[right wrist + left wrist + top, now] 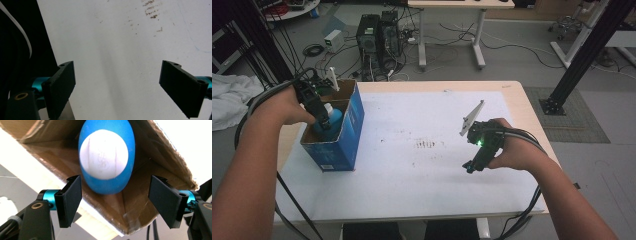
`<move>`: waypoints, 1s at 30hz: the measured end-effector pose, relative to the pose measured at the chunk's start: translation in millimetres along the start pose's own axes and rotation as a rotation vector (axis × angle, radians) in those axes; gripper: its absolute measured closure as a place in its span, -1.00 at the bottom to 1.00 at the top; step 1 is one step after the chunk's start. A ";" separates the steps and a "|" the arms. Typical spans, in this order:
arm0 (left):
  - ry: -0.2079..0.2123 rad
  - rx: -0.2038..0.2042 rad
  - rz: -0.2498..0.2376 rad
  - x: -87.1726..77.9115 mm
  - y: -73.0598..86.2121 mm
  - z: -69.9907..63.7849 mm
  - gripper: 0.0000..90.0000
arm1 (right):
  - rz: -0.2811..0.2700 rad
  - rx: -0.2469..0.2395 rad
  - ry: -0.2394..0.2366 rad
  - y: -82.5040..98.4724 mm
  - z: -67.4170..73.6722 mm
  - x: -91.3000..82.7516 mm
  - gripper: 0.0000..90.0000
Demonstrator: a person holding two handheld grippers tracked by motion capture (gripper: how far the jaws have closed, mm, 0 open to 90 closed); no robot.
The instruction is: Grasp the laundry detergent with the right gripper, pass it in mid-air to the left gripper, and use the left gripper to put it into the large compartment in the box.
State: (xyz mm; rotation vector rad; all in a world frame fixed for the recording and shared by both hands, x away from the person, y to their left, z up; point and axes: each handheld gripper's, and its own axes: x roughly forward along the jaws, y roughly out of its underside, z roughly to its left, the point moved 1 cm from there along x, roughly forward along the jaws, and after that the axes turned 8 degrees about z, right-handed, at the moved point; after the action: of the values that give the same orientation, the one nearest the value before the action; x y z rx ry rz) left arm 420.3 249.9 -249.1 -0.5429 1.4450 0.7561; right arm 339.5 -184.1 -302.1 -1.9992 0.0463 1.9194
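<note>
Bottle (pixel 106 157) upright in the box (pixel 354 120), blue with white cap; looks light, smooth, slippery. Grab below cap. Left hand-held gripper (pixel 115 202) over it and right hand-held gripper (pixel 117 87) both gape, empty.

The high view hangs above the person's side and looks forward and down, taking in the whole table (pixel 512 95), its white sheet (pixel 422 165), both forearms and the floor beyond. The left gripper view rides close over the left gripper (pixel 115 202), facing straight into the open blue box (pixel 347 135), its brown inner walls (pixel 140 202) and the blue bottle (pixel 106 157) right before the lens; the high view shares that box from farther off. The right gripper view sits low over the right gripper (pixel 117 87), facing down on the sheet (pixel 112 50), sharing with the high view the brown smudges (pixel 150 10) near mid-table (pixel 426 144).
</note>
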 end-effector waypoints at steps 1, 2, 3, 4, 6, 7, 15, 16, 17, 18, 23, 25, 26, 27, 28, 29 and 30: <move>0.001 0.009 -0.011 -2.5 0.9 0.1 -0.40 | 0.000 -0.001 0.000 -0.3 0.4 0.2 -0.72; 0.001 0.009 -0.011 -2.5 0.9 0.1 -0.40 | 0.000 -0.001 0.000 -0.3 0.4 0.2 -0.72; -0.002 0.011 -0.021 -5.8 2.3 -0.7 -0.40 | 0.001 -0.002 0.001 -0.5 0.8 0.3 -0.72; -0.002 0.006 -0.022 -7.1 2.7 -1.3 -0.49 | 0.000 0.000 0.000 -0.6 1.2 0.4 -0.72; 0.001 0.001 -0.029 -10.5 3.6 -3.1 -0.53 | 0.002 -0.003 0.000 -0.4 1.3 -0.2 -0.72; -0.007 0.009 -0.028 -12.9 3.8 -3.7 -0.57 | 0.002 -0.001 -0.001 -0.3 1.6 -0.8 -0.72; -0.030 0.032 -0.036 -29.1 4.4 -14.2 -0.67 | 0.009 0.000 0.006 2.2 1.7 -9.0 -0.71; -0.028 0.048 -0.032 -31.3 4.5 -15.7 -0.67 | 0.010 -0.005 0.005 2.6 1.3 -10.2 -0.72; -0.027 0.054 -0.035 -32.7 4.5 -17.8 -0.67 | 0.013 -0.002 0.007 2.9 1.3 -11.3 -0.72; -0.033 0.063 -0.031 -34.6 4.4 -19.4 -0.75 | 0.018 -0.002 0.010 3.4 1.0 -12.7 -0.72; -0.026 0.138 -0.034 -45.7 3.0 -30.3 -0.78 | 0.029 -0.003 0.015 4.6 0.0 -18.1 -0.72; -0.017 0.171 -0.037 -49.8 1.2 -35.9 -0.78 | 0.040 -0.008 0.014 4.3 -0.5 -19.9 -0.72; -0.019 0.194 -0.037 -51.4 0.1 -39.0 -0.79 | 0.045 -0.012 0.010 4.0 -0.8 -19.9 -0.71; -0.019 0.194 -0.037 -51.4 0.1 -39.0 -0.82 | 0.045 -0.012 0.010 4.0 -0.8 -19.9 -0.71; -0.024 0.226 -0.034 -53.9 -2.5 -45.5 -0.82 | 0.052 -0.012 0.009 3.6 -0.8 -20.2 -0.71; -0.028 0.251 -0.028 -54.2 -3.8 -48.8 -0.87 | 0.076 -0.018 0.008 2.3 -1.7 -20.1 -0.72; -0.028 0.275 -0.019 -54.3 -5.2 -51.8 -0.87 | 0.092 -0.017 0.007 1.7 -1.9 -20.4 -0.72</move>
State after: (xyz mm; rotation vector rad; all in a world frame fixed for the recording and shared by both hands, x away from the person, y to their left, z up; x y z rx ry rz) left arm 391.1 201.2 -199.7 -0.3330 1.4859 0.5362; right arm 339.3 -190.9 -282.8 -2.0481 0.1270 1.9753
